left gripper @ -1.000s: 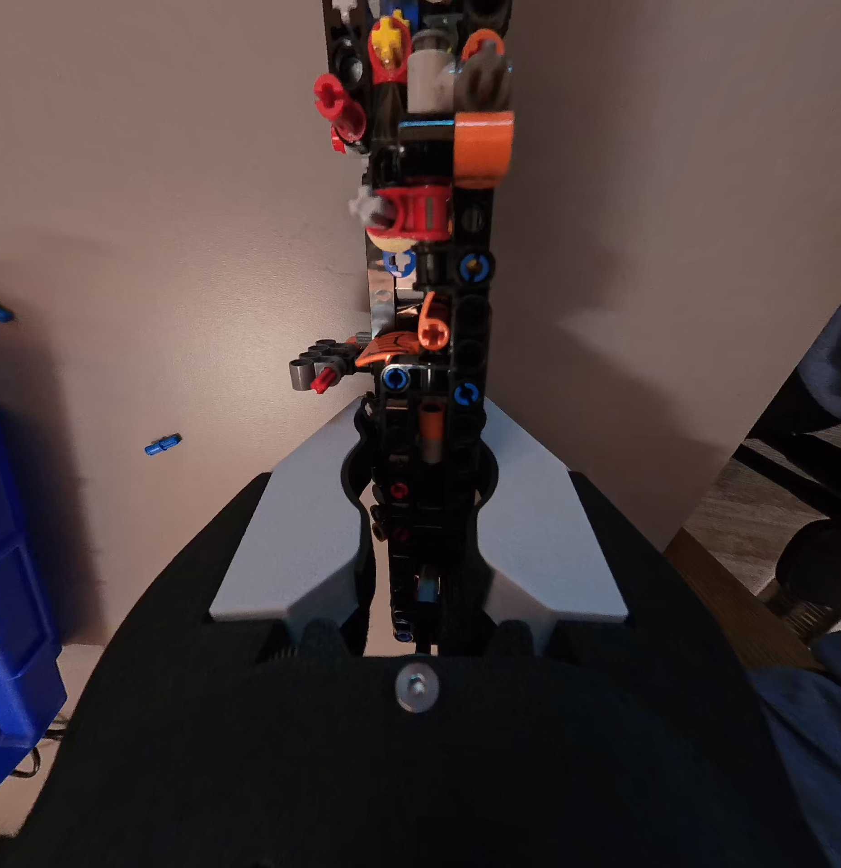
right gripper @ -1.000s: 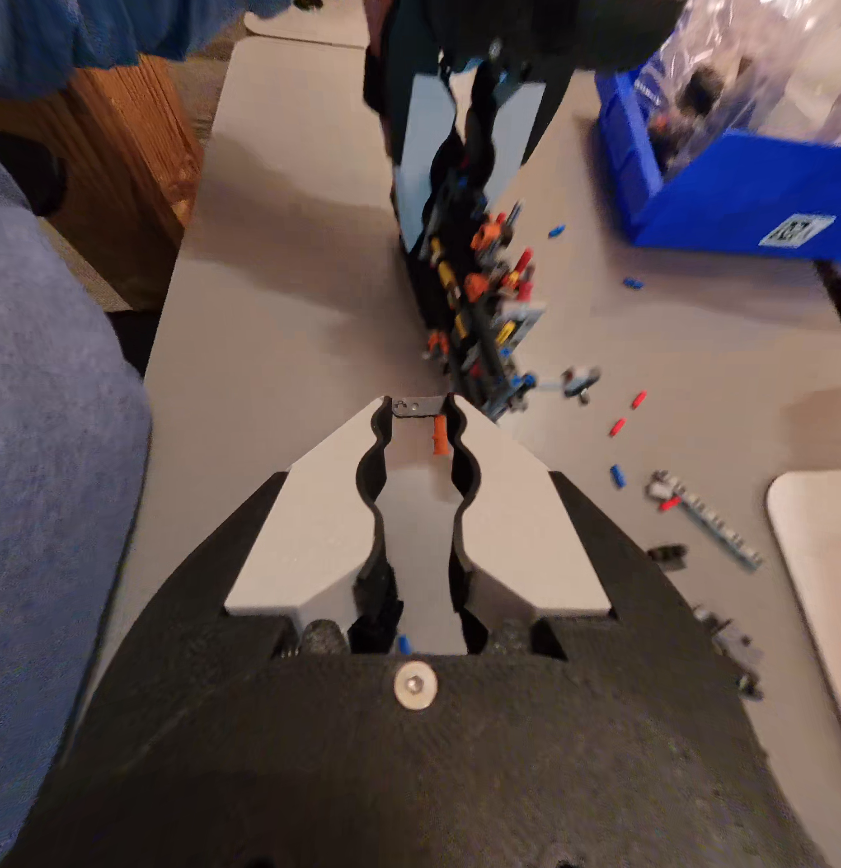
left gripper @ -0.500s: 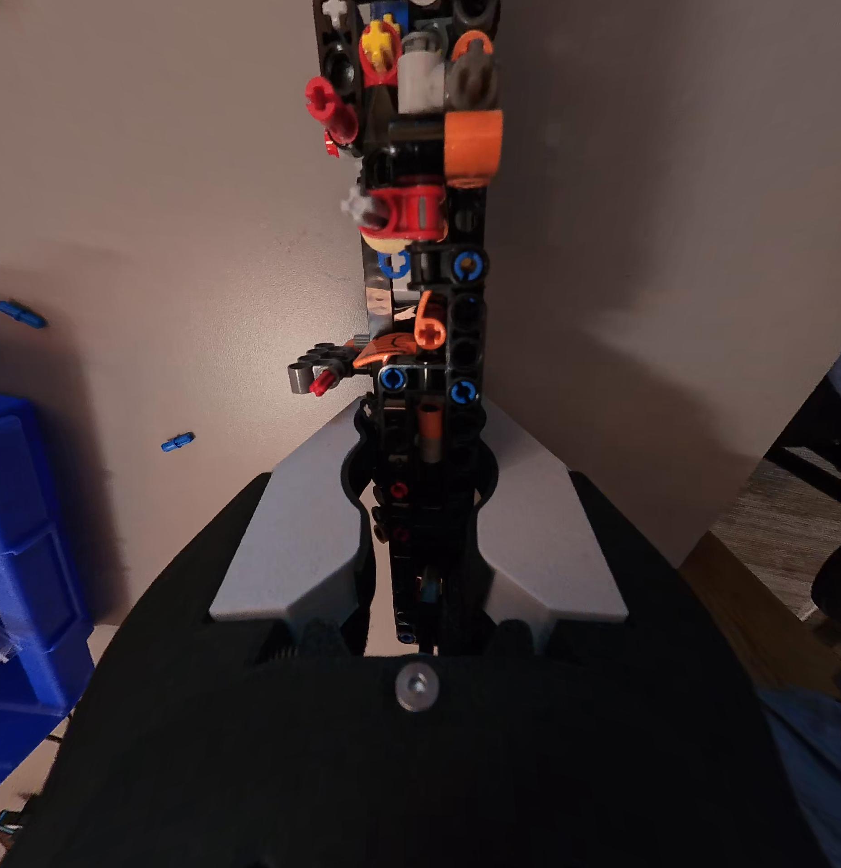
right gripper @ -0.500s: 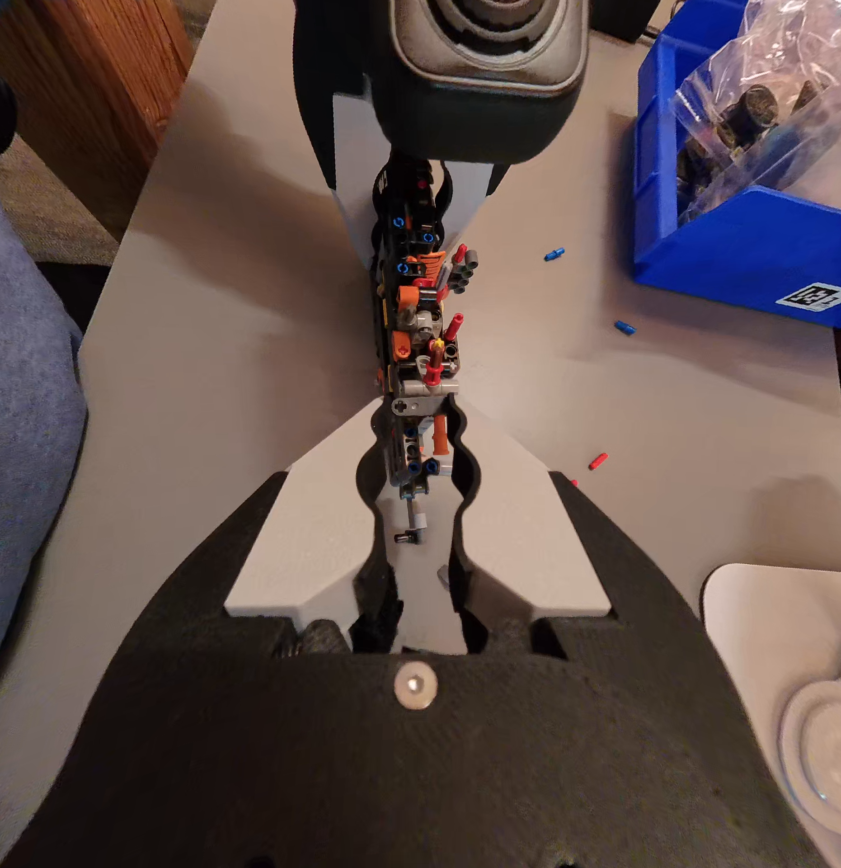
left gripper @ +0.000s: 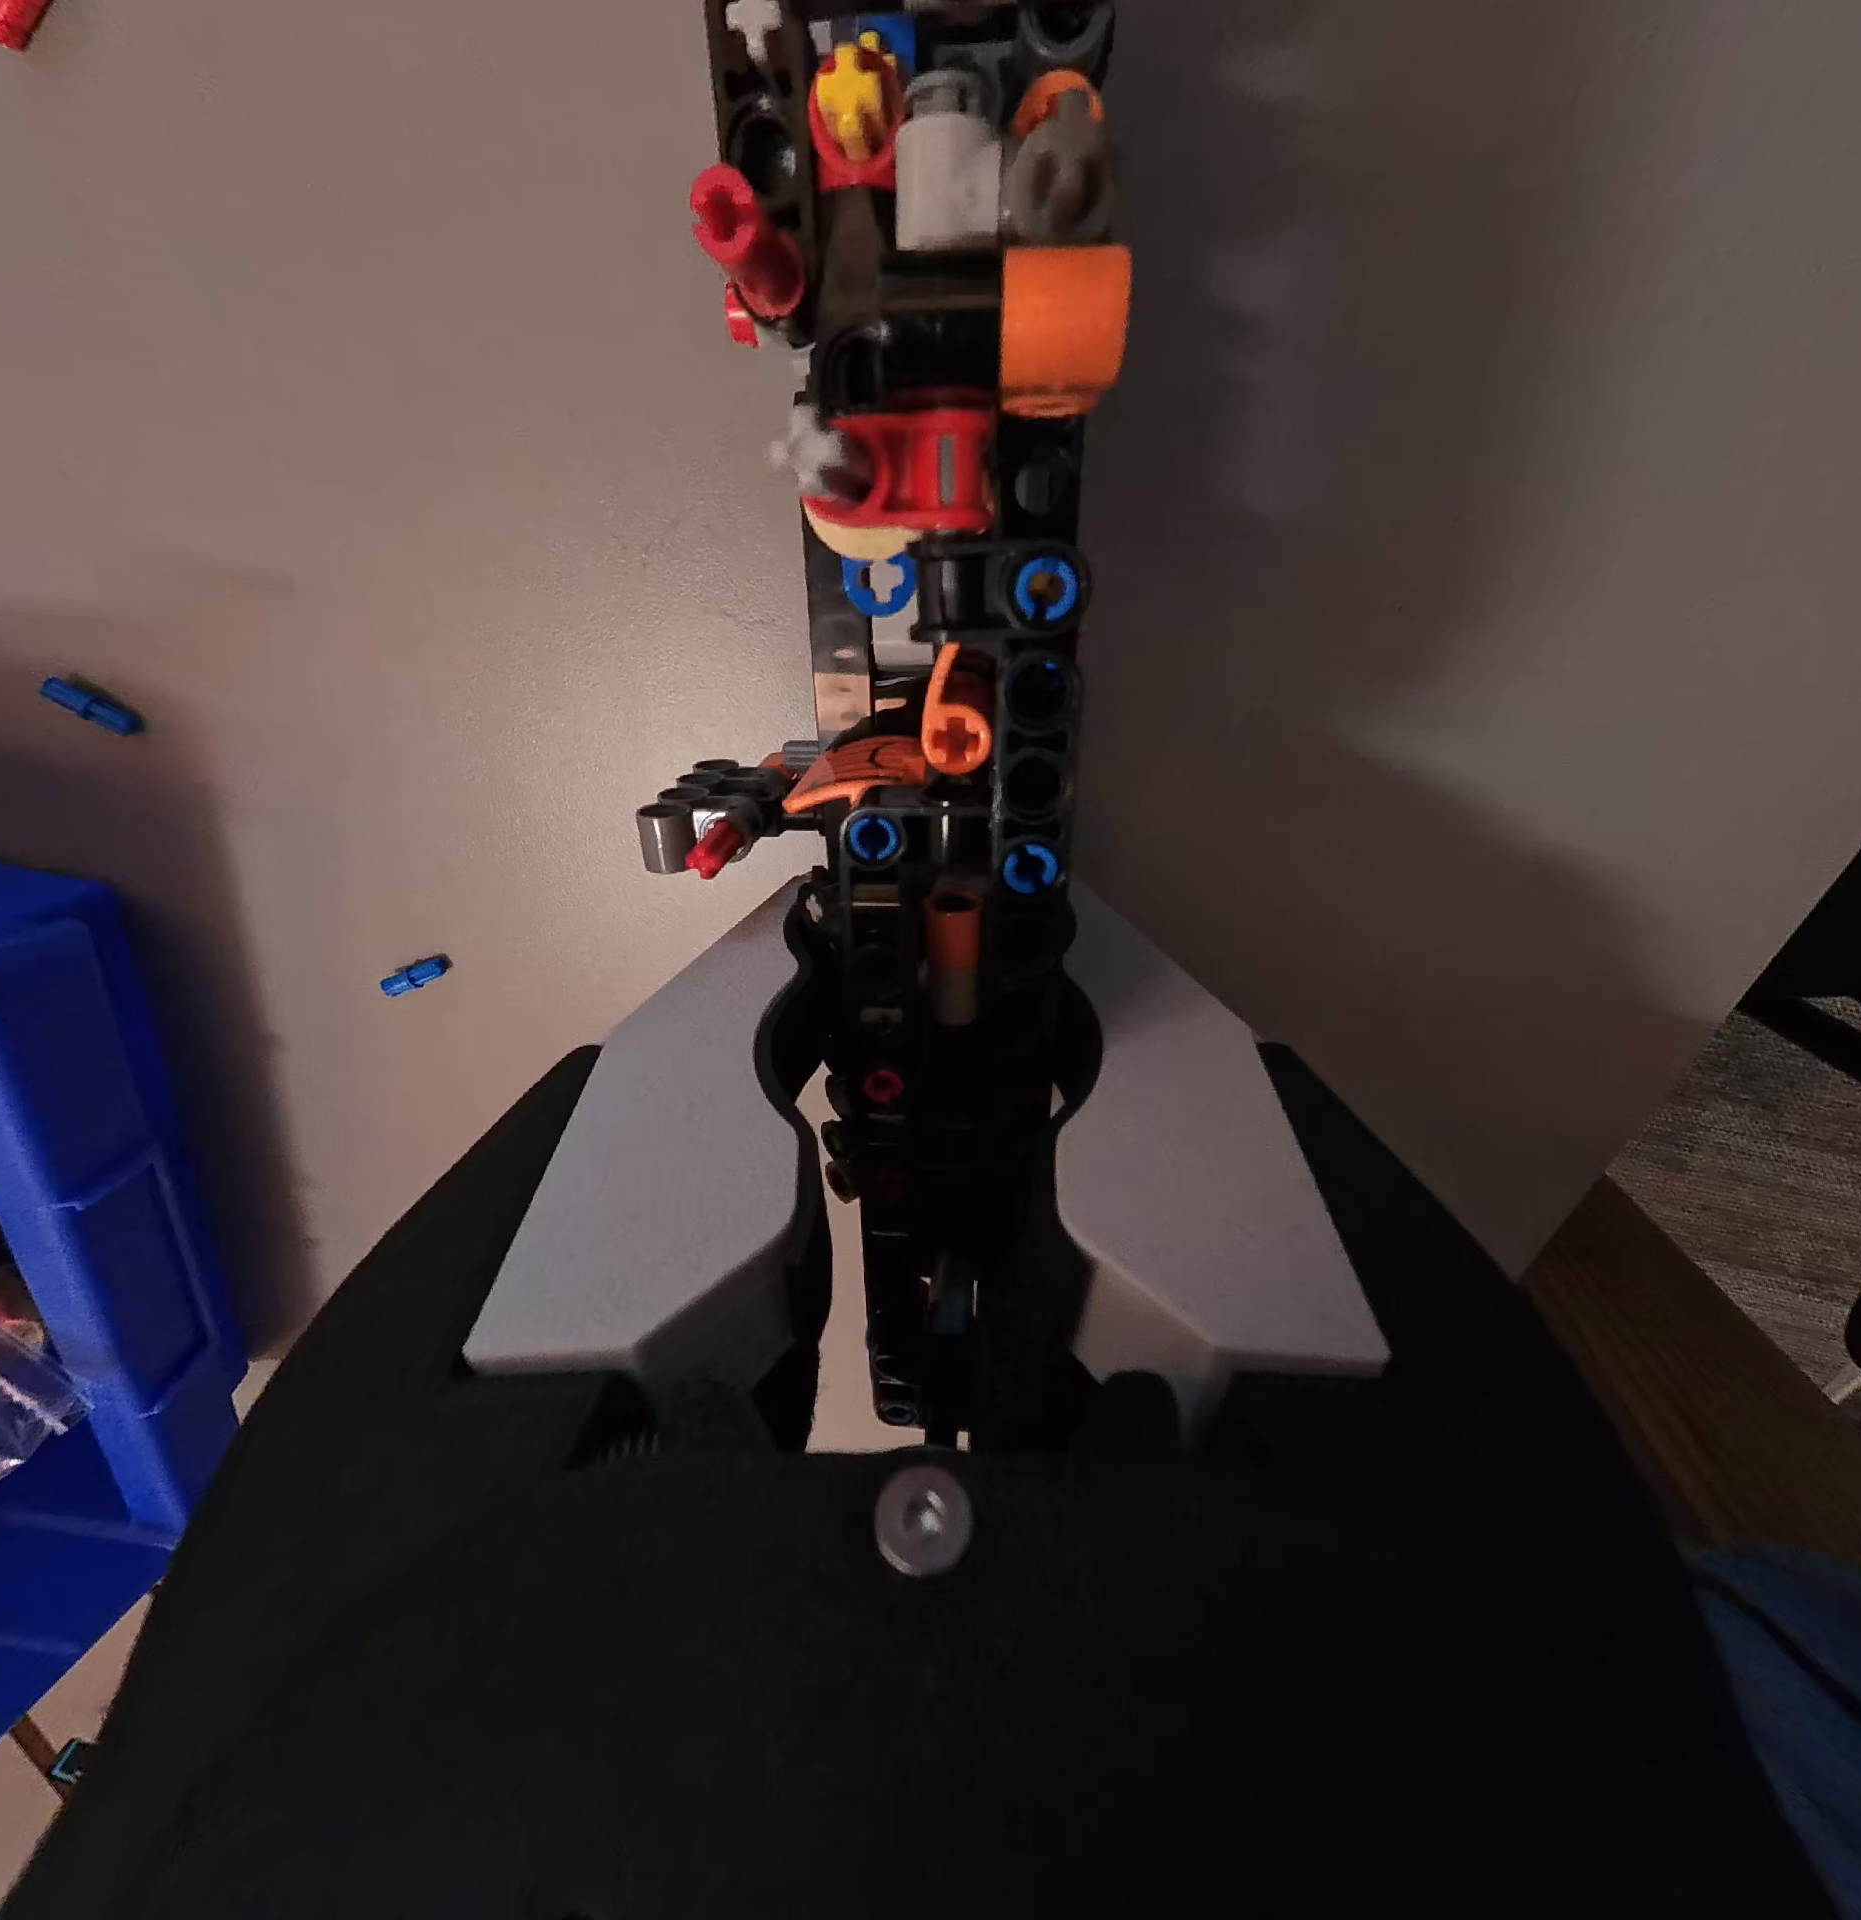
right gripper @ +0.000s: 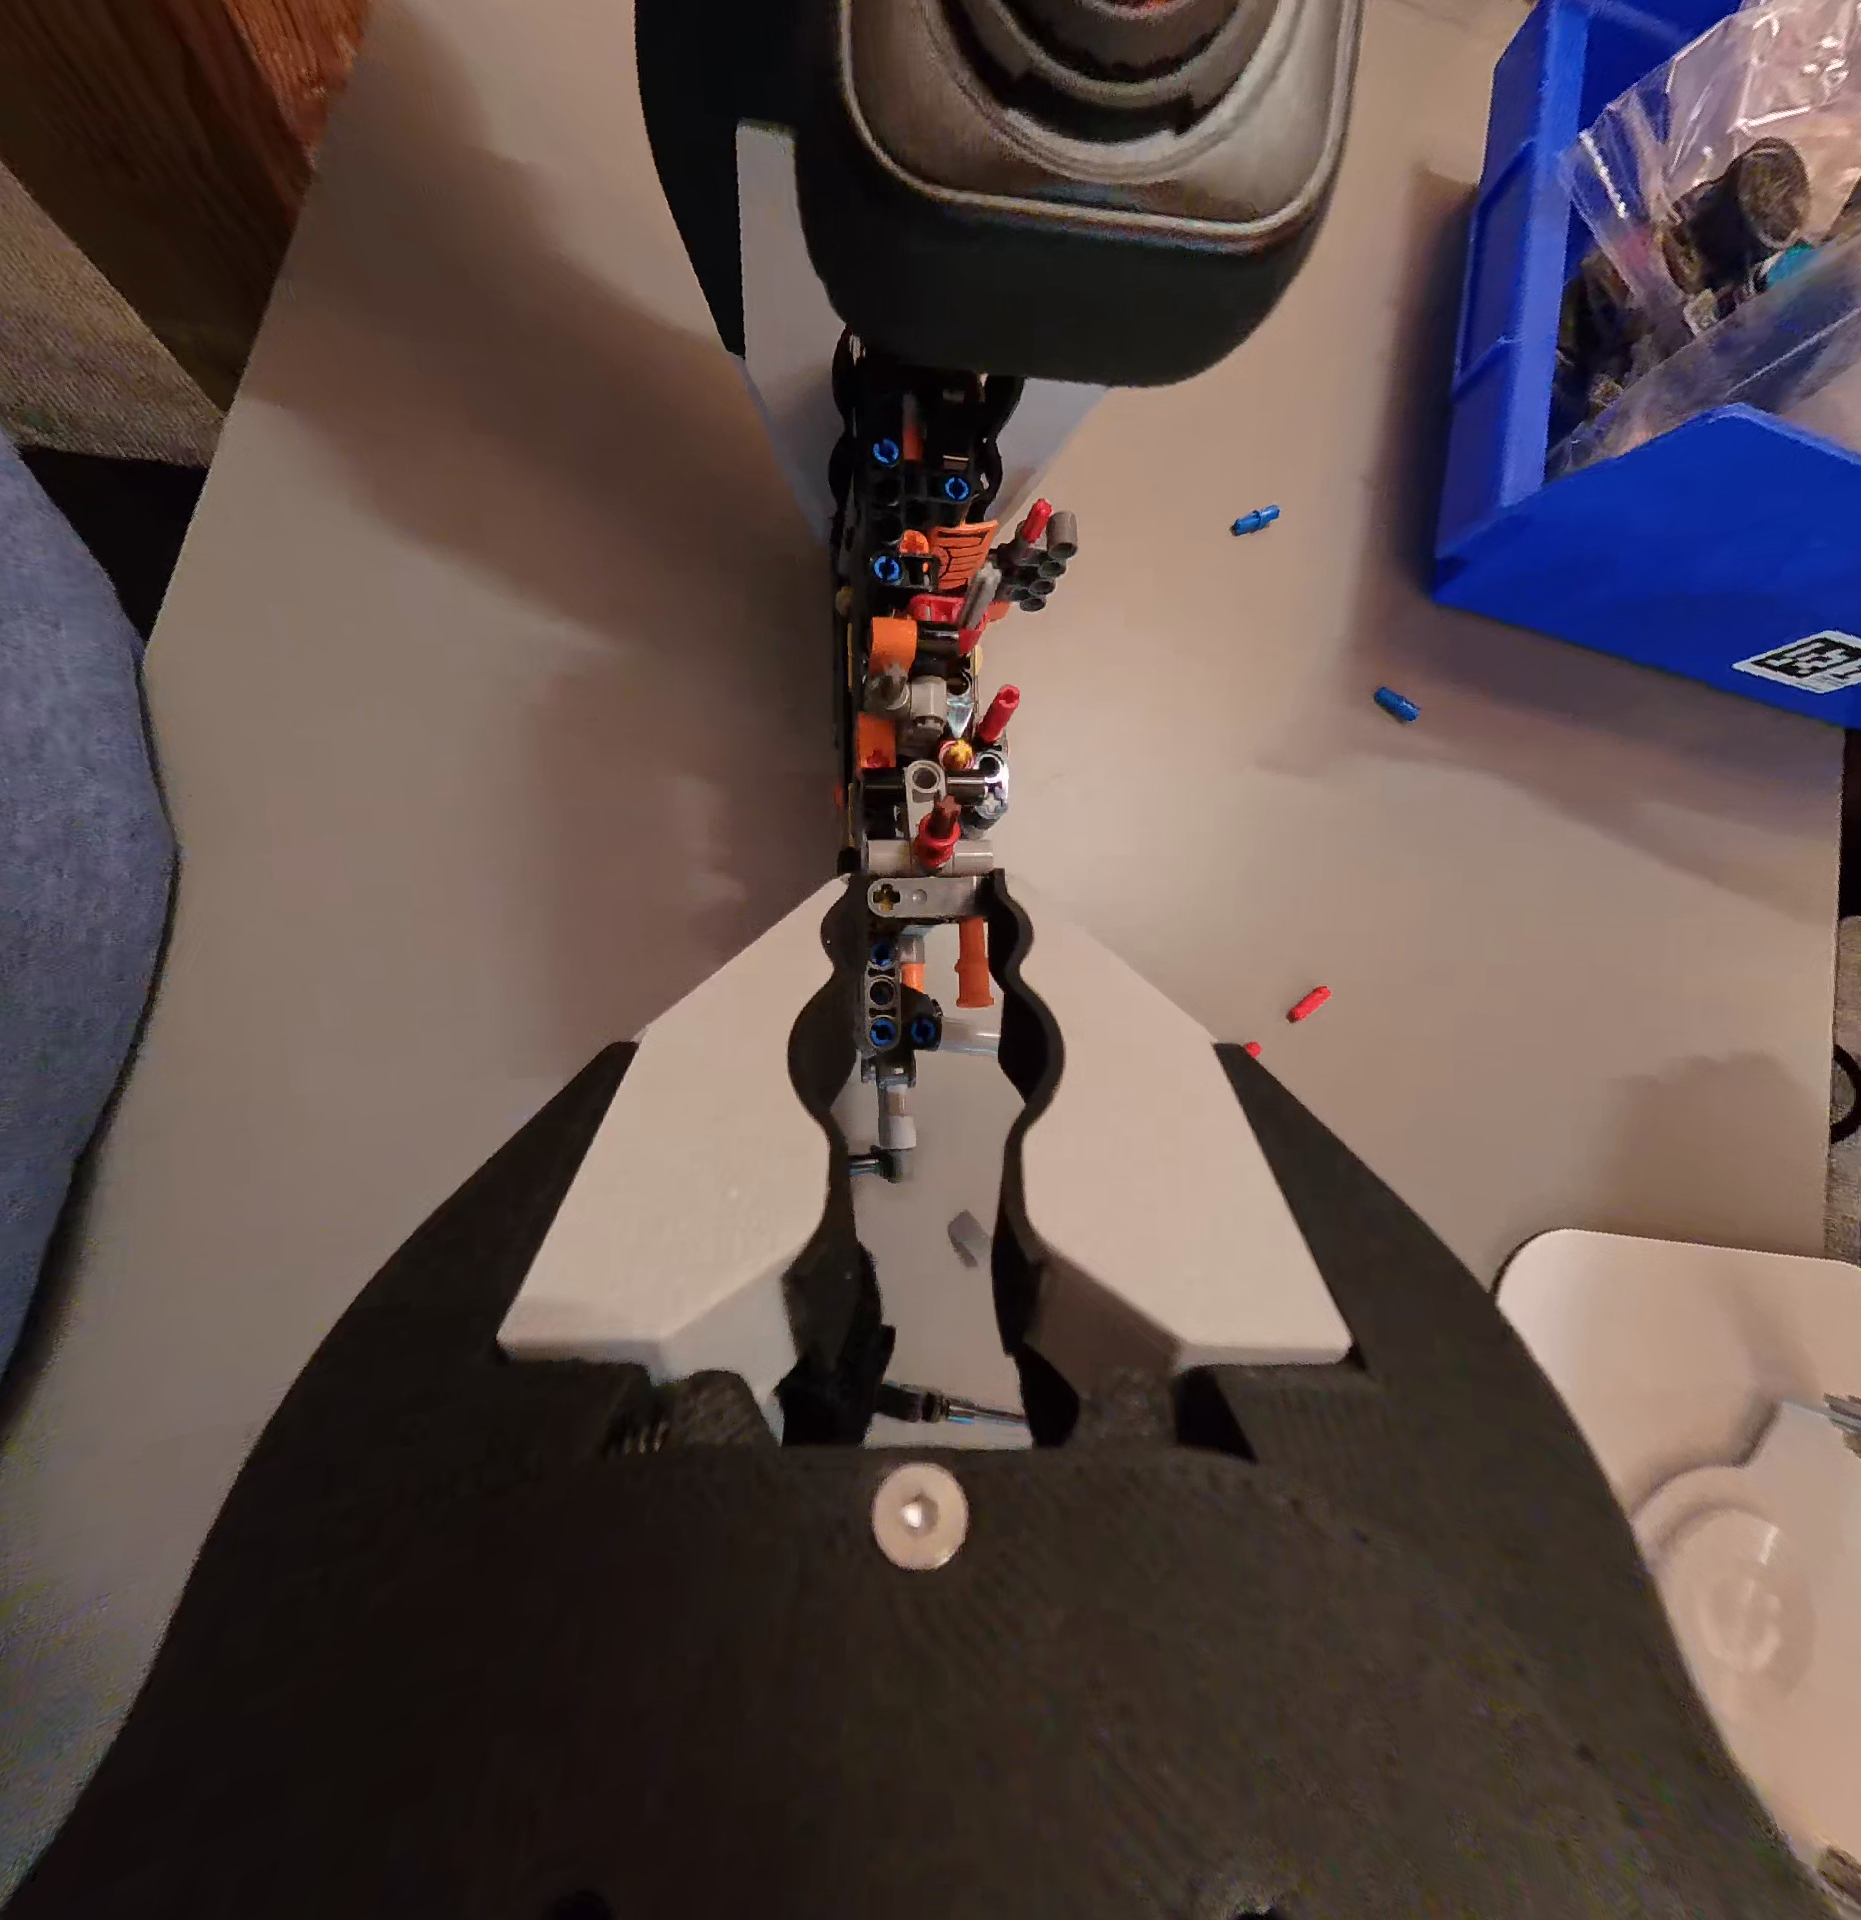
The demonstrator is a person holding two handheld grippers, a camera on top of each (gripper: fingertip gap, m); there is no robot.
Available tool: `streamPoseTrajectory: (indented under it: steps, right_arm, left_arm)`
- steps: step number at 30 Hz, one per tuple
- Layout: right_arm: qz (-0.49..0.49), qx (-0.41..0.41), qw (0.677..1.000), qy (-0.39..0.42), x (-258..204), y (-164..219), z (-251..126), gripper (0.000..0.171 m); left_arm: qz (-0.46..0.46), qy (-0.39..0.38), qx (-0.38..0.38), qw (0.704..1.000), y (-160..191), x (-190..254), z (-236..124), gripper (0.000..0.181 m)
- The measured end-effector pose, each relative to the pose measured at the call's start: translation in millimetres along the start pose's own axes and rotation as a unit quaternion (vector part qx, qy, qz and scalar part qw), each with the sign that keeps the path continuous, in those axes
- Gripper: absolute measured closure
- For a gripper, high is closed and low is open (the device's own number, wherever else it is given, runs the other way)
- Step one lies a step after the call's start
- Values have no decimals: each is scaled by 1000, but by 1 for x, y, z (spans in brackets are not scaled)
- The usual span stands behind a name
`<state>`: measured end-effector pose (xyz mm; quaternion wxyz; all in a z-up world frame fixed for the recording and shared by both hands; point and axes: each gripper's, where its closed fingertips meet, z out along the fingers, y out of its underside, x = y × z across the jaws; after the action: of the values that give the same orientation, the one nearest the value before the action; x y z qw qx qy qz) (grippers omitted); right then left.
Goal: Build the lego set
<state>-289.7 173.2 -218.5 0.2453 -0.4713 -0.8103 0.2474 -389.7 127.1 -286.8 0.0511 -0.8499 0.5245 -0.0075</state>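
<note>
My left gripper [left gripper: 931, 894] is shut on the lego assembly [left gripper: 947, 499], a long black beam frame with orange, red, blue and grey parts that sticks out forward between the pads. In the right wrist view the same assembly [right gripper: 921, 665] runs from the left gripper [right gripper: 915, 416] towards me. My right gripper [right gripper: 921, 904] is shut on a small grey beam [right gripper: 921, 899] with an orange pin [right gripper: 973, 961] in it. The beam sits against the near end of the assembly, whose tip with blue pins [right gripper: 884, 1013] lies between and below my fingers.
A blue bin [right gripper: 1684, 499] with a plastic bag of parts stands at the right, and it also shows in the left wrist view [left gripper: 64, 1143]. Loose blue pins [right gripper: 1255, 520] and a red pin [right gripper: 1308, 1004] lie on the table [right gripper: 490, 727]. A white tray [right gripper: 1684, 1403] is near right. A person's blue sleeve [right gripper: 43, 883] is at the left. There is about 12 centimeters between the tips of the two grippers.
My right gripper carried the grey beam with the orange pin from beside the assembly to its near end, in line with it. My left gripper kept its hold and barely moved.
</note>
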Motion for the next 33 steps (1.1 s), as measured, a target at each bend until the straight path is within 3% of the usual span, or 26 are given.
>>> streamPoseTrajectory:
  steps: [5,19,33]
  right_arm:
    - [-11,0,1000,7,0,0,1,151]
    - [-6,100,995,25,-3,3,3,152]
    - [8,116,993,7,-4,3,6,151]
  left_arm:
    - [0,0,0,1000,0,-1,0,146]
    - [0,-3,6,1000,-2,-2,-1,146]
    - [1,-6,2,1000,-1,-3,-1,146]
